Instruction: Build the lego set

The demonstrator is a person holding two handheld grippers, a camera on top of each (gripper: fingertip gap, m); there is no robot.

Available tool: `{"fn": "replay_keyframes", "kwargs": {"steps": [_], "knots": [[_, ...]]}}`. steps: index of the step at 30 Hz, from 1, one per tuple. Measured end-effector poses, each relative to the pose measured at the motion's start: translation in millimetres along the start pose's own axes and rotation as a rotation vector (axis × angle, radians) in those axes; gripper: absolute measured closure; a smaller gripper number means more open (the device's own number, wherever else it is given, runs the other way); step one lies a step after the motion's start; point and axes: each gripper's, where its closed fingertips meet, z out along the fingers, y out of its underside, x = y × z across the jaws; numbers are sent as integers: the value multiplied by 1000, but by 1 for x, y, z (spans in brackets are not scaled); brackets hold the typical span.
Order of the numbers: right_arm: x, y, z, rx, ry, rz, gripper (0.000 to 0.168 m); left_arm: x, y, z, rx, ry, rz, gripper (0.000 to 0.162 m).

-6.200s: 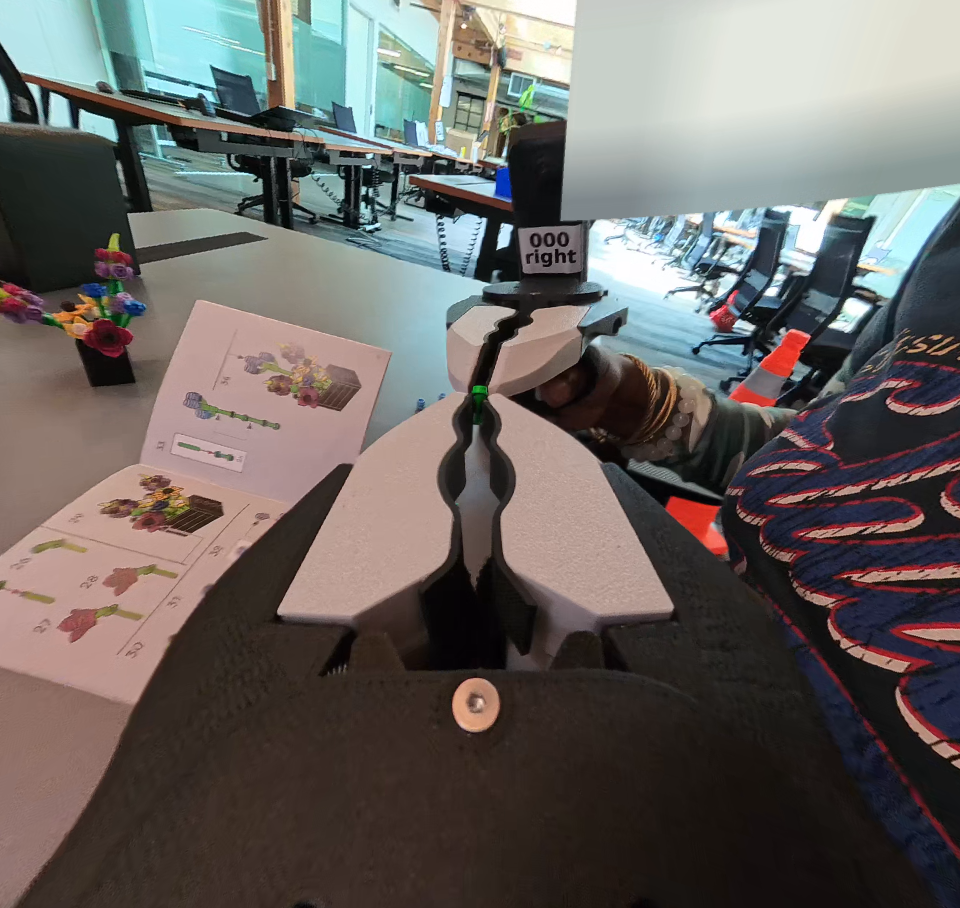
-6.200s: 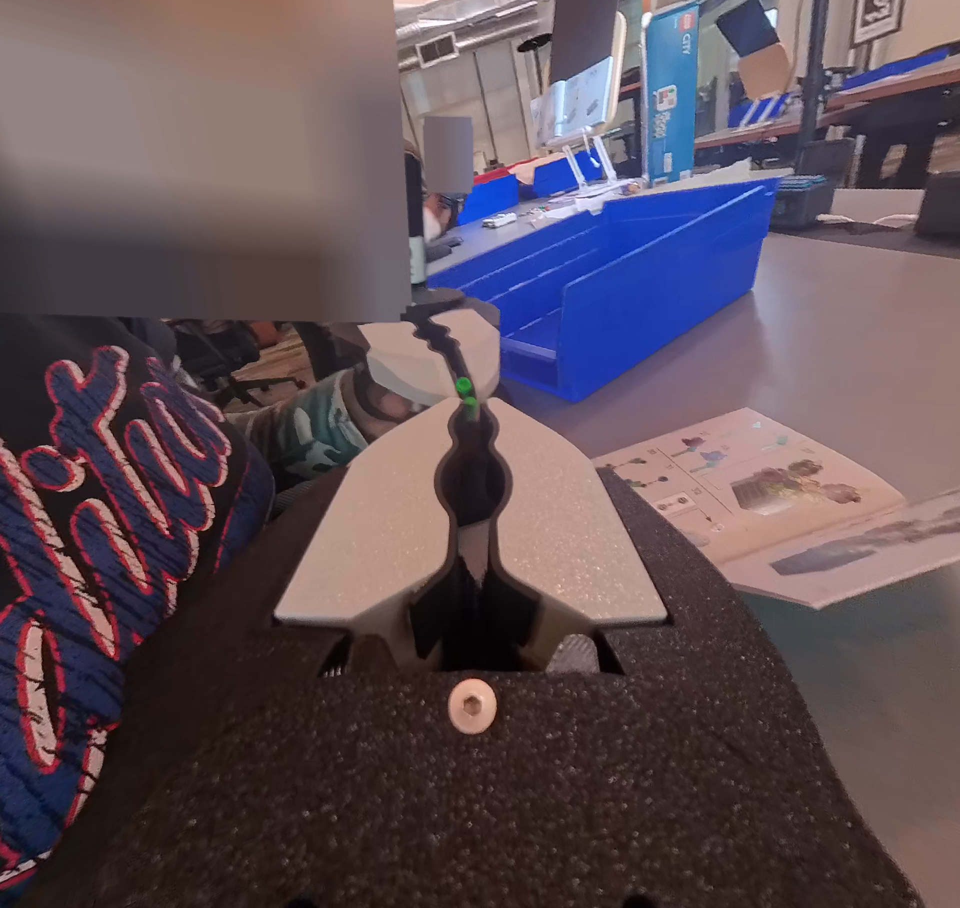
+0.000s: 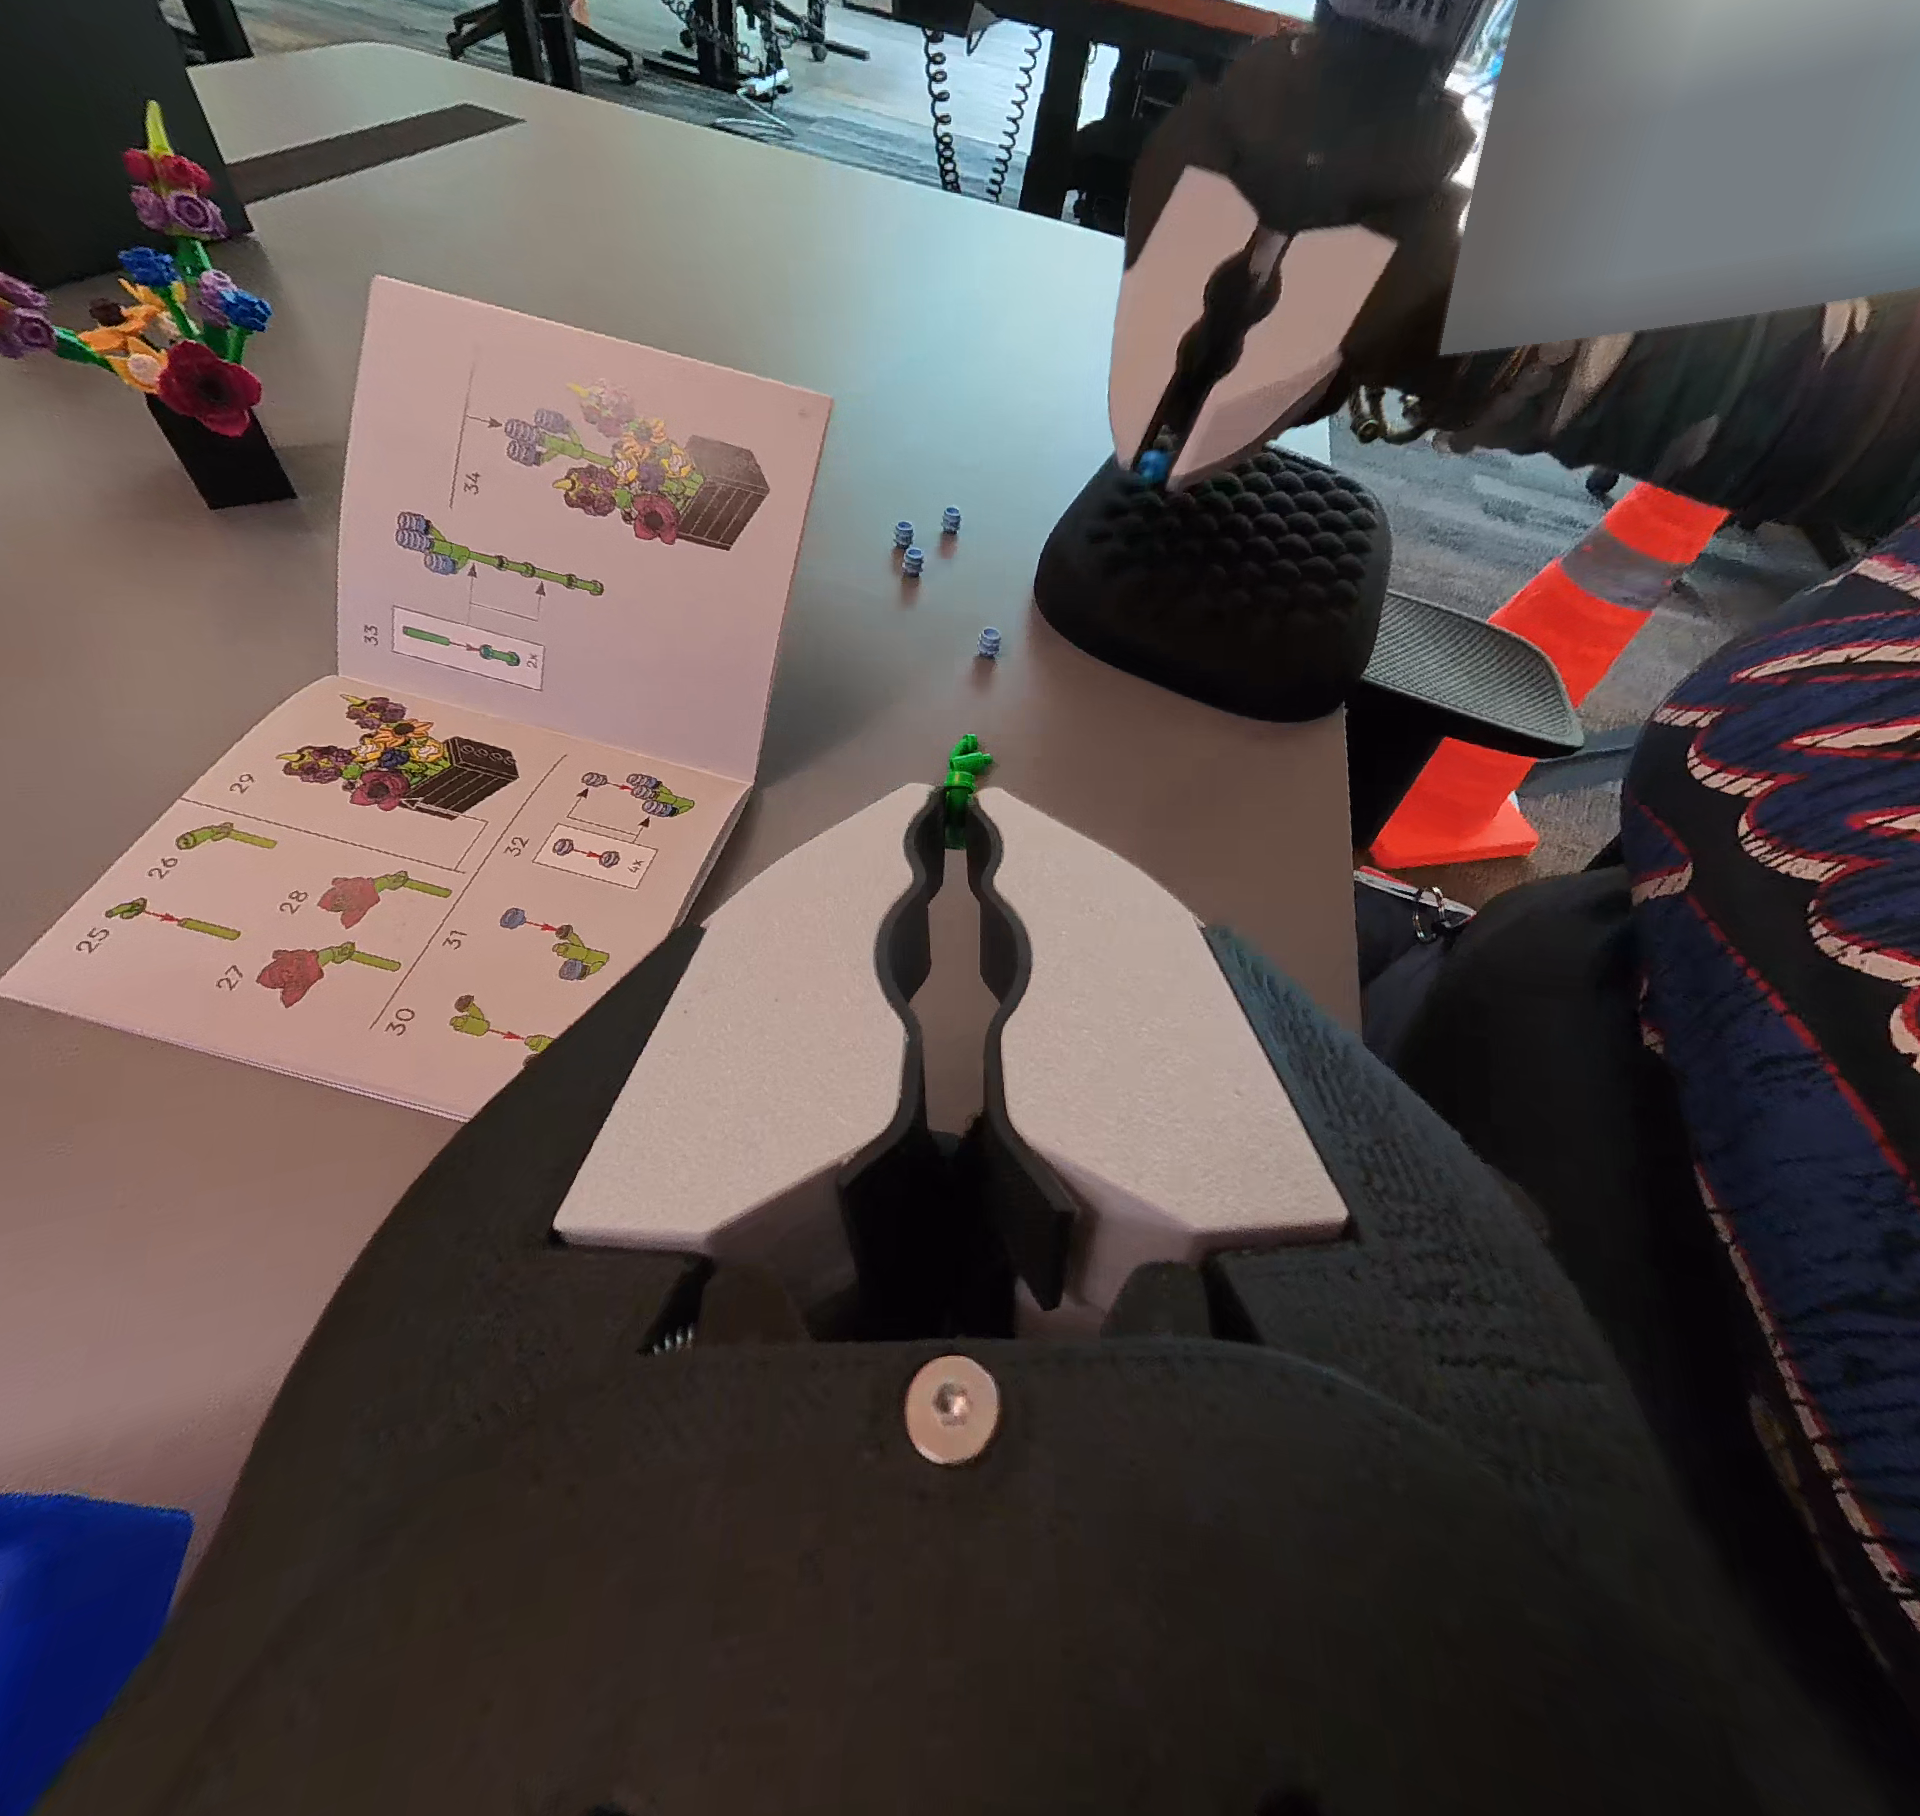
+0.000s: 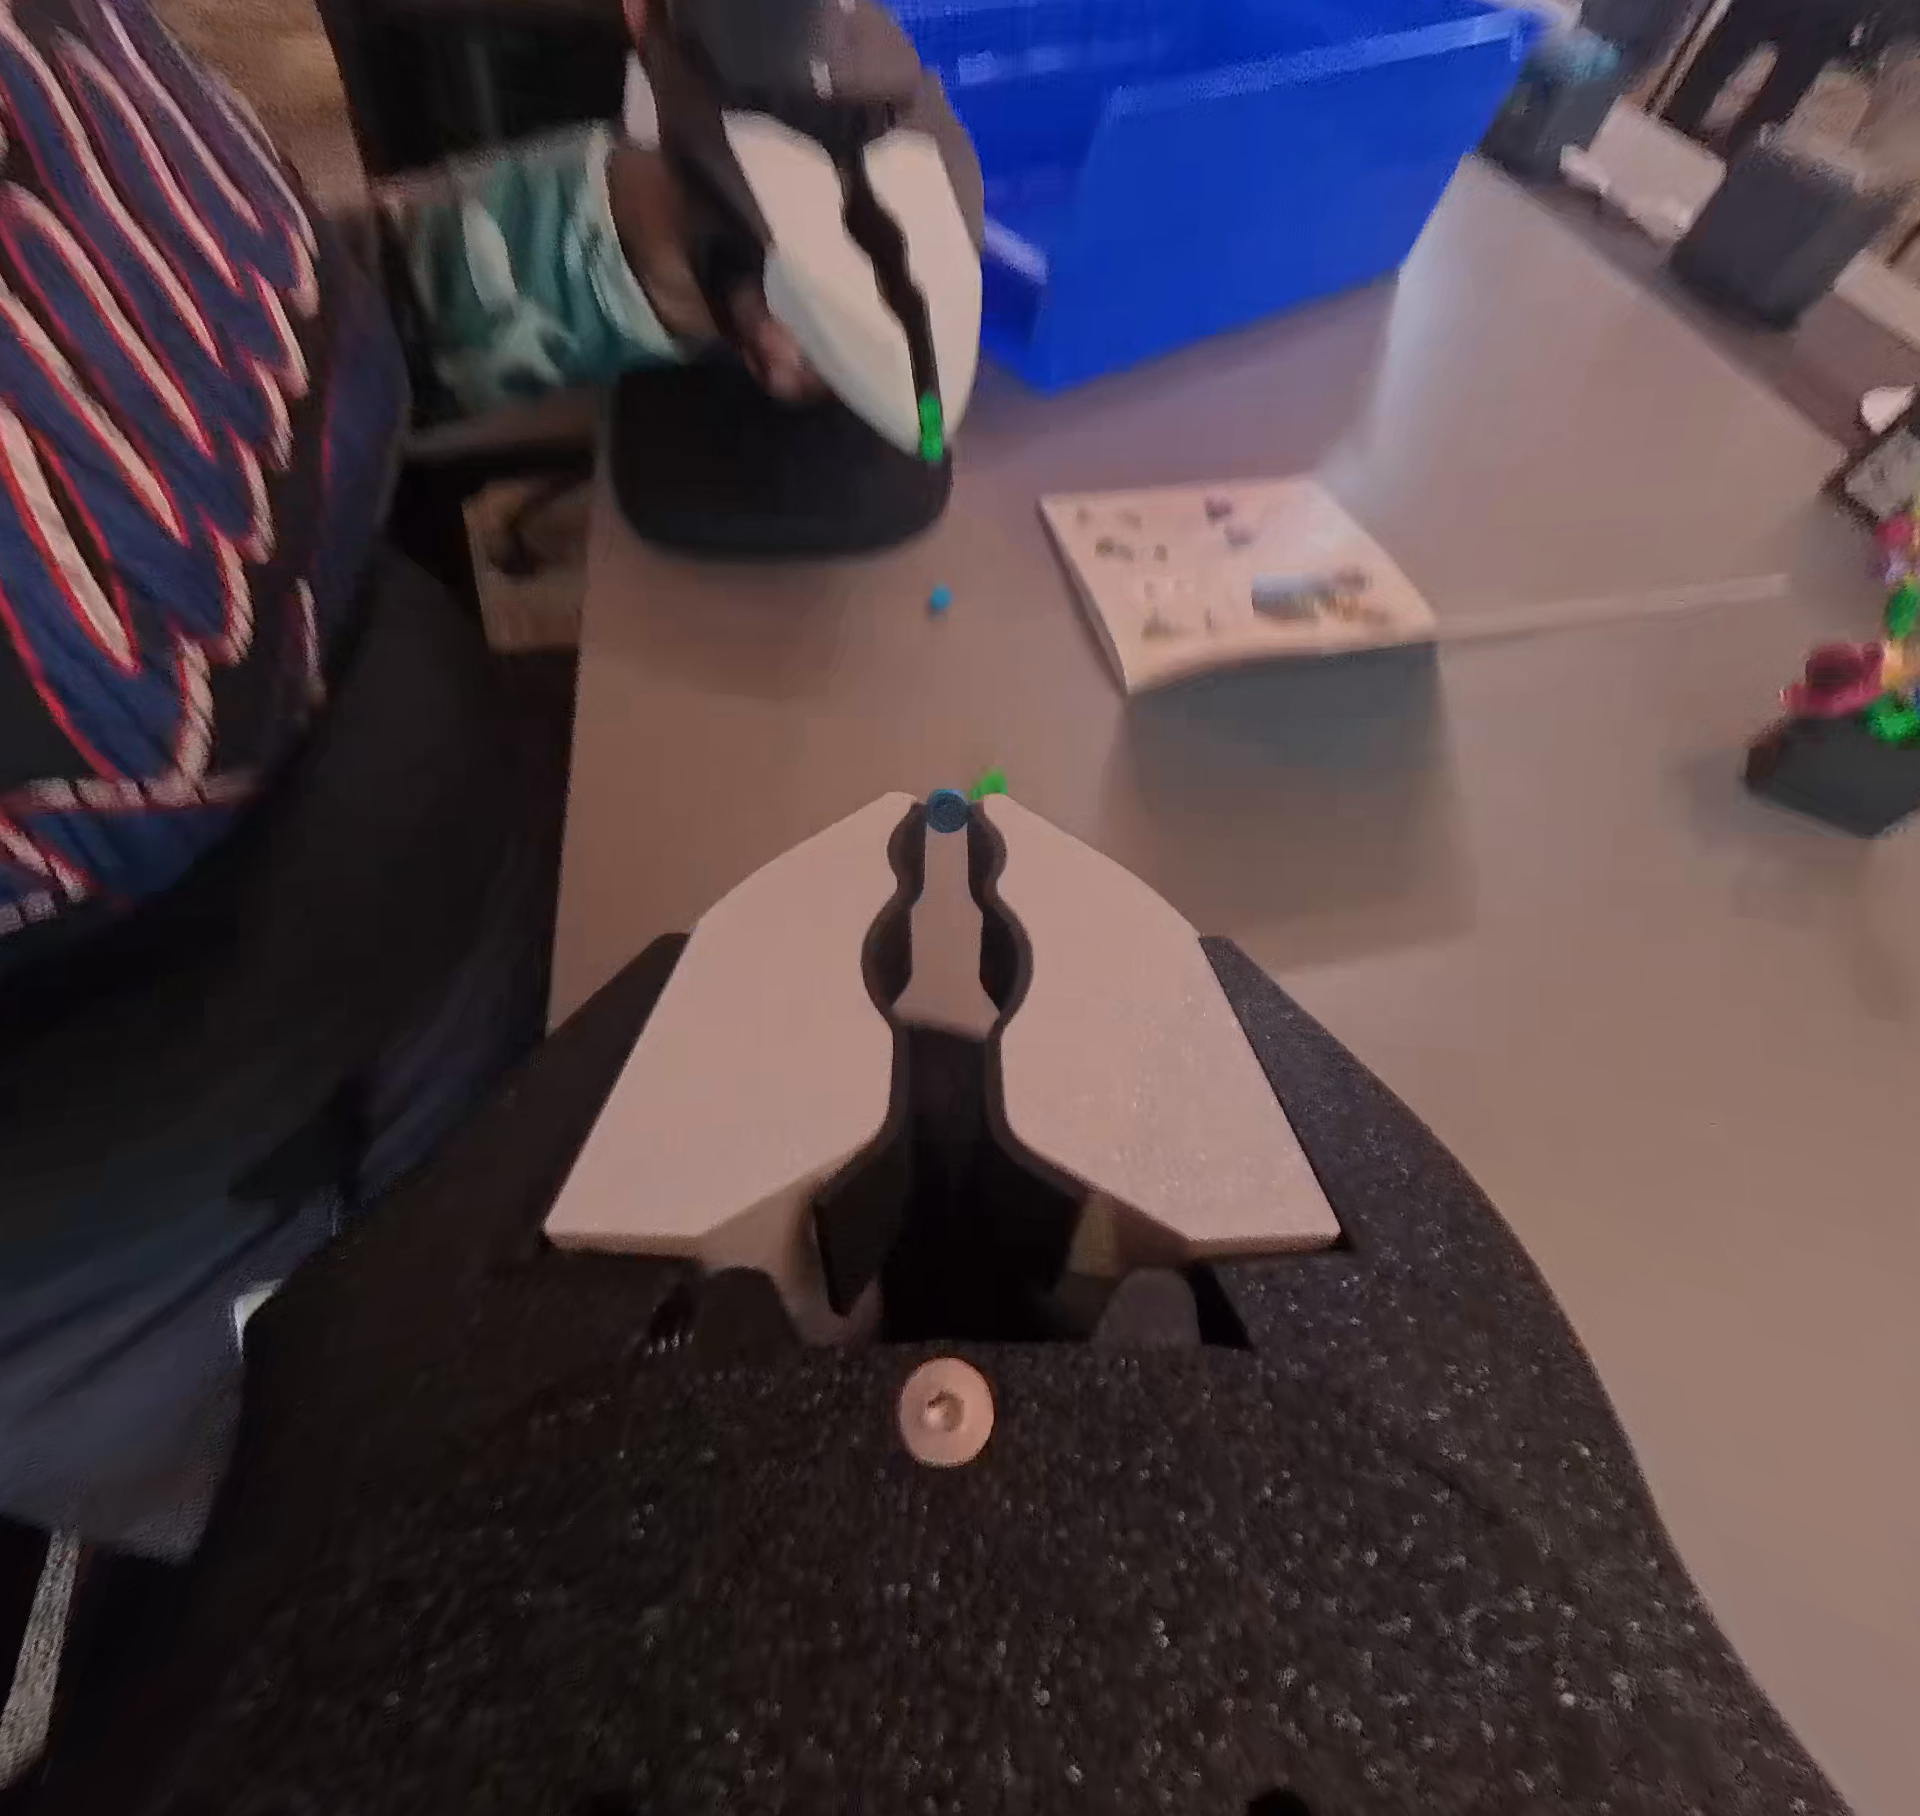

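My left gripper is shut on a small green stem piece and holds it above the grey table. It also shows in the right wrist view, with the green piece at its tips. My right gripper is shut on a small round blue piece. In the left wrist view the right gripper hangs tips-down over a black textured pad. Several loose blue round pieces lie on the table between the two grippers. The right wrist view is blurred.
An open instruction booklet lies to the left. A finished flower bouquet in a black base stands at the far left. A blue bin is at the back. The table's edge is on the right, with an orange cone beyond it. The gap from one gripper's tips to the other's is roughly 12 cm.
Earlier both grippers met tip to tip on the green piece in the air. Now they are apart and tilted down over the table; the right one holds a blue piece.
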Motion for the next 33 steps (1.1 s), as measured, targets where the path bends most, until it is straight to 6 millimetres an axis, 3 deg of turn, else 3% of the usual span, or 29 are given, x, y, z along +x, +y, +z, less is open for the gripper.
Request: {"fn": "replay_keyframes", "kwargs": {"steps": [3, 6, 9, 12, 17, 33], "knots": [[-5, -31, 25, 114, -44, 44, 161, 3, 2, 1, -16, 7, 21, 158], [-11, -49, 58, 153, -111, 132, 161, 6, 4, 2, -29, 27, 36, 158], [-15, -50, 86, 126, -163, 221, 161, 10, 4, 2, -32, 50, 50, 158], [-14, -47, 101, 108, -178, 258, 161, 13, 5, 2, -31, 69, 65, 158], [-18, -45, 110, 95, -204, 243, 161, 15, 5, 1, -28, 82, 65, 158], [-21, -44, 110, 93, -206, 219, 161, 14, 6, 2, -43, 83, 56, 158]]}}
